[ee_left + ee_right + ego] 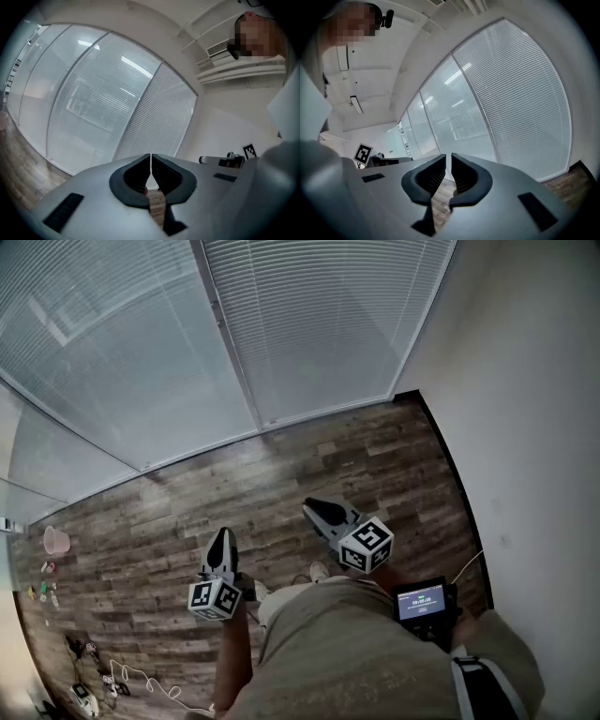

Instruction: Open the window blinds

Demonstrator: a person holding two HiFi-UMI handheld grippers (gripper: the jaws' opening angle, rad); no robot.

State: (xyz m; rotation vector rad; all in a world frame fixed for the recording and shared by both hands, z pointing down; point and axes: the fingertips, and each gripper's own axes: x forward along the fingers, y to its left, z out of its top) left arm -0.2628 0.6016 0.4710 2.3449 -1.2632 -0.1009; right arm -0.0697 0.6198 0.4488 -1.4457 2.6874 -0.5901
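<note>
Pale grey-white window blinds (pixel 319 324) with fine horizontal slat lines fill 12 o'clock, above a floor (pixel 281 474) of weathered brown-grey wood-grain planks. The left gripper (pixel 221 538) and right gripper (pixel 317 512) are light grey with black jaws, each carrying a cube of black-and-white square markers. A pink cup (pixel 56 540) shows at 9 o'clock, khaki trousers (pixel 347 652) at 6 o'clock.
</note>
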